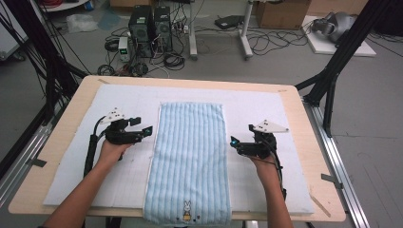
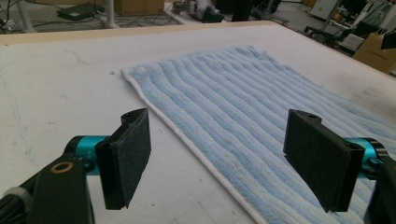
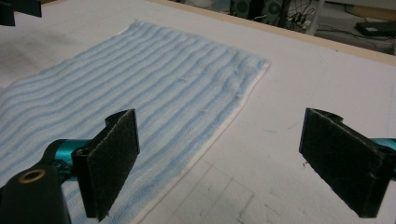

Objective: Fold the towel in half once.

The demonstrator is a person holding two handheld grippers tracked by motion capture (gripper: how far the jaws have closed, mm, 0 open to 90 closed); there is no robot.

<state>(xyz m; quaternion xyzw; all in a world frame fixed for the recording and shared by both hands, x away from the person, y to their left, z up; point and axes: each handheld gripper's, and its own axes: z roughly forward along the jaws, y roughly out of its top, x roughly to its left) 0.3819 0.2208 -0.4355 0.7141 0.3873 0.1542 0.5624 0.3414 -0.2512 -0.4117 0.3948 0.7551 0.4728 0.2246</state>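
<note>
A light blue striped towel (image 1: 190, 152) lies flat and lengthwise down the middle of the table, a small rabbit picture near its front hem, which hangs over the table's front edge. My left gripper (image 1: 148, 129) hovers just off the towel's left edge, jaws wide open and empty. In the left gripper view the towel (image 2: 252, 107) and its white left hem run between the open jaws of the left gripper (image 2: 229, 163). My right gripper (image 1: 234, 141) stands open by the towel's right edge. The right gripper (image 3: 233, 163) straddles the right hem of the towel (image 3: 140, 88).
A white mat (image 1: 266, 114) covers the wooden table (image 1: 309, 128), with bare mat on both sides of the towel. Black frame posts (image 1: 342, 52) stand at the table's far corners. Computers and cables (image 1: 152, 33) sit on the floor beyond.
</note>
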